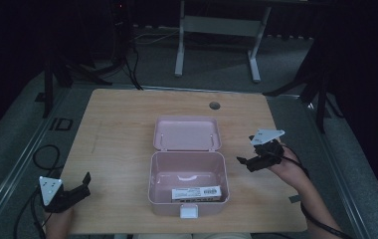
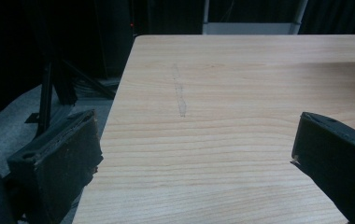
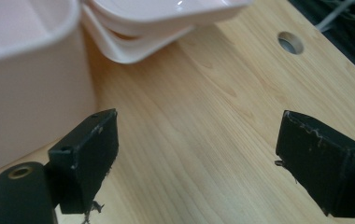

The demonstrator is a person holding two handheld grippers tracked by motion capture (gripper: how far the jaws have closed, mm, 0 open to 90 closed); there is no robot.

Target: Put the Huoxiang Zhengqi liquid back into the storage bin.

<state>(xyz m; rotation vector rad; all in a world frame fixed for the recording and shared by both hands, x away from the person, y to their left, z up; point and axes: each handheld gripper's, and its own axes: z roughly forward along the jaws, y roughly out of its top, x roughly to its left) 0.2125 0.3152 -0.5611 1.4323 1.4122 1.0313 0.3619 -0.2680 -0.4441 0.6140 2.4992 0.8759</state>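
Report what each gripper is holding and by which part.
Nothing is held. The left gripper and the right gripper are both open over bare table, beside the open pink box.

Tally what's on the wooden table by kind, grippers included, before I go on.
Open pink plastic box with hinged lid: 1
Flat white labelled packet inside the box: 1
Black two-jaw grippers, left and right, both open and empty: 2
Total: 4

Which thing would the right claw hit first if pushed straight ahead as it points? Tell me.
Probably the bare wooden table: the open right claw points past the pink box's wall, toward the round hole. Depth is uncertain.
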